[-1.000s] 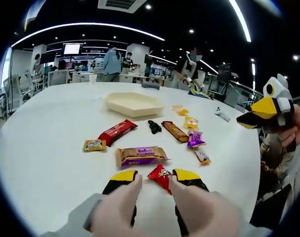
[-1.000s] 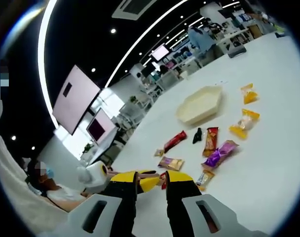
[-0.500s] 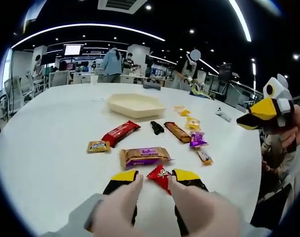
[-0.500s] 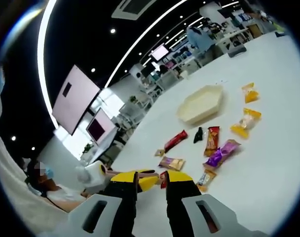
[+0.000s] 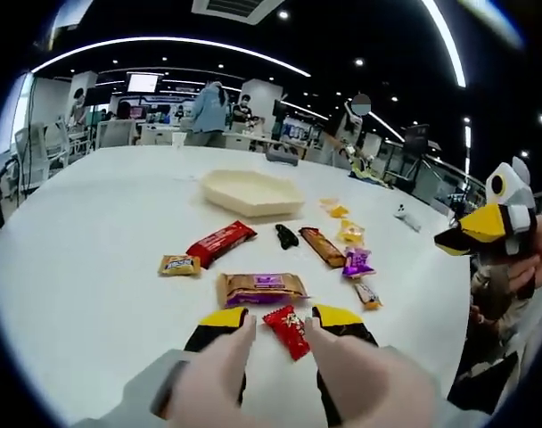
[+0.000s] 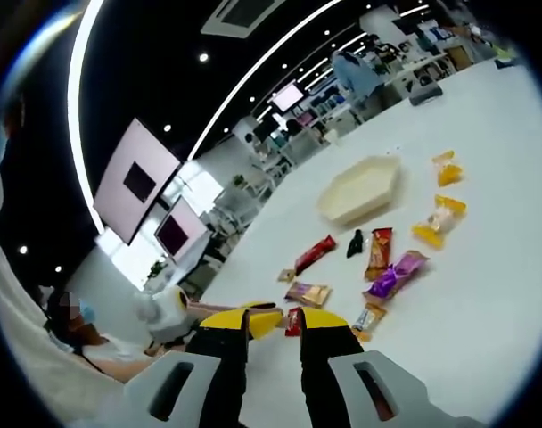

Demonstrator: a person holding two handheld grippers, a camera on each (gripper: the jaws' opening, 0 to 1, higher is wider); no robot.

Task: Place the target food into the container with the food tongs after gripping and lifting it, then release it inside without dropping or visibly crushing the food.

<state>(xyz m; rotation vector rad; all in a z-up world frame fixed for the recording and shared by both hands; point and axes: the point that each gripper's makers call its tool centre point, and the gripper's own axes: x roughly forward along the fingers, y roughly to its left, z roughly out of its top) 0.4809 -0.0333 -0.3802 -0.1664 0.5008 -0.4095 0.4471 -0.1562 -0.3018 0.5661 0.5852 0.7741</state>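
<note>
**Red packet between the left jaws, tray far across the desk**

In the left gripper view, the left hand-held gripper [image 5: 283, 318] rises from 6 o'clock with its yellow-tipped jaws apart. A small red snack packet [image 5: 286, 327] lies on the desk between them; whether the tips touch it cannot be told. Its long axis runs slantwise, from about 11 o'clock to 5 o'clock.

The white desk [image 5: 84, 241] is broad, with much bare surface toward 9 o'clock and its curved edge sweeping round at 3 o'clock. The cream container [image 5: 251, 192] sits at 12 o'clock from the jaws, well apart. Between lie a gold-and-purple bar [image 5: 260, 288] just beyond the packet, a long red bar [image 5: 219, 242] pointing toward 1 o'clock, a small yellow sweet [image 5: 178, 264], a black piece [image 5: 286, 236], a brown bar [image 5: 324, 247] and a purple sweet [image 5: 357, 261].

At 3 o'clock a hand [image 5: 534, 272] holds the right hand-held gripper [image 5: 467, 236] beyond the desk edge, its tips looking closed on nothing.

In the right gripper view, the right hand-held gripper [image 6: 273, 323] has a narrow gap between its jaws and grips nothing.
</note>
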